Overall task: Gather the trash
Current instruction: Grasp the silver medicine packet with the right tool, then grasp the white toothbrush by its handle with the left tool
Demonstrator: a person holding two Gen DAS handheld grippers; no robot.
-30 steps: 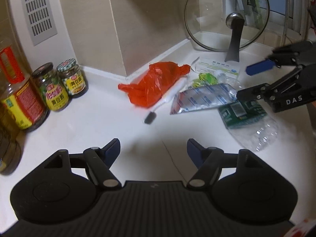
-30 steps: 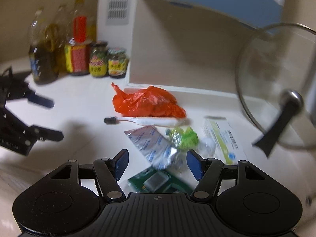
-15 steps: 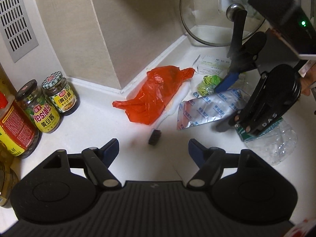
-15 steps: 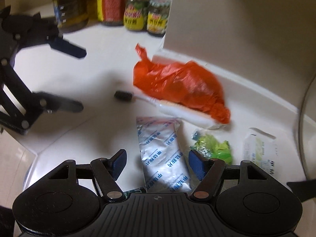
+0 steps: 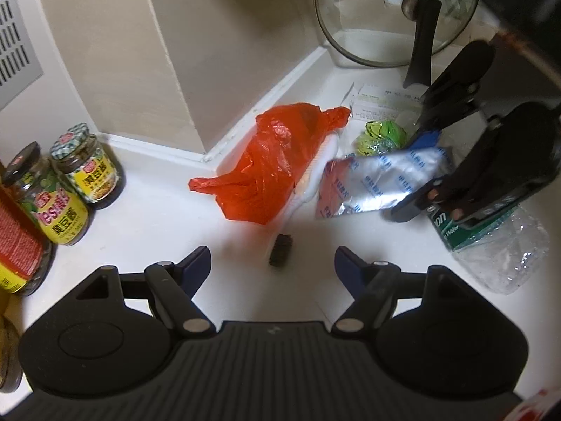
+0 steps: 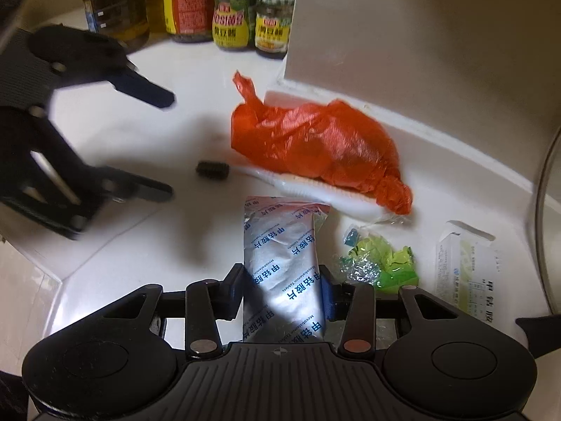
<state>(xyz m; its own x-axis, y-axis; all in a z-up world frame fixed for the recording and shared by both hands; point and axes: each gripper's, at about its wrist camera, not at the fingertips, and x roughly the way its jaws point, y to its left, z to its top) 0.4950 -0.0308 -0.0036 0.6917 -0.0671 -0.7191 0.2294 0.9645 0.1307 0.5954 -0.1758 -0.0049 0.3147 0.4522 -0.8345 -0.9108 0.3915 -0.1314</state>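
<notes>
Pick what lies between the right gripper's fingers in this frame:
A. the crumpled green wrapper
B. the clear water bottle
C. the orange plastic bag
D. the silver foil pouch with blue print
D: in the right wrist view the right gripper is closing with its fingers either side of the silver foil pouch.

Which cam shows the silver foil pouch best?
Right wrist: the silver foil pouch lies full-length between the closing right gripper, print legible. Left wrist shows the pouch sideways, one end hidden behind that gripper.

white counter (image 5: 147,217) bears an orange bag (image 5: 270,172), foil pouch (image 6: 284,266), jars (image 5: 87,165).
</notes>
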